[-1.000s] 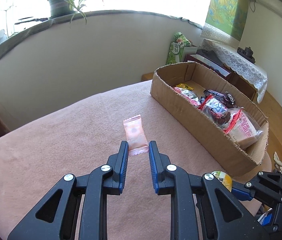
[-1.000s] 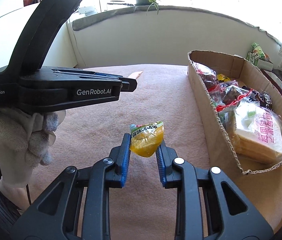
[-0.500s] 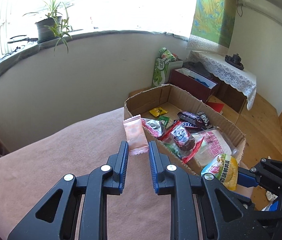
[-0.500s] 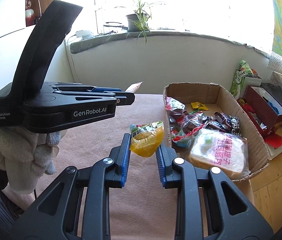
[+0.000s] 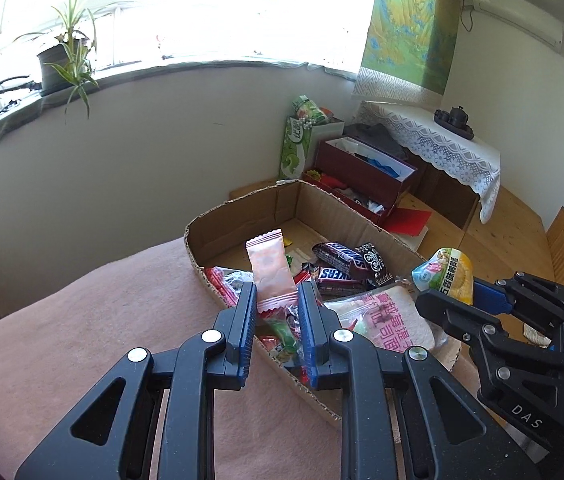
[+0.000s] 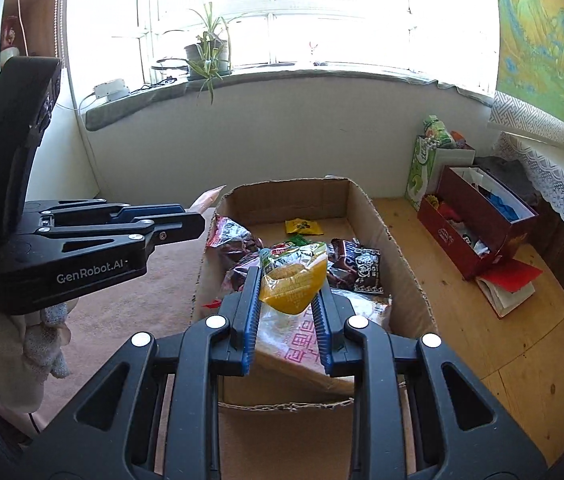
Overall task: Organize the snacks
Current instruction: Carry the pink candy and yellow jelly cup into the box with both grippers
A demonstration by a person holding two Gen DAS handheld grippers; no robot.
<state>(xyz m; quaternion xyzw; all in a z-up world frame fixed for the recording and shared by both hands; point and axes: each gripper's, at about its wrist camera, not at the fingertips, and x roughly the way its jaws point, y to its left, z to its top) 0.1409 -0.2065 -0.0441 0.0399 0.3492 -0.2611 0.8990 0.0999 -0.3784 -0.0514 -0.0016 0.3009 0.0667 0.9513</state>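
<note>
the left gripper [image 5: 277,311] has its jaws clamped on the lower end of a pink sachet [image 5: 269,268], which stands upright above the near long edge of the cardboard box [image 5: 238,216]. the right gripper [image 6: 287,307] has its jaws clamped on a yellow snack pouch [image 6: 293,280], raised over the box's near end. the box holds snickers bars [image 5: 337,264] and a wrapped bread pack [image 5: 387,322], and rests on a pink-covered table [image 5: 94,332].

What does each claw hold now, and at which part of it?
The left claw pinches the pink packet at its lower crimped end. The right claw grips the yellow packet by its sides.
</note>
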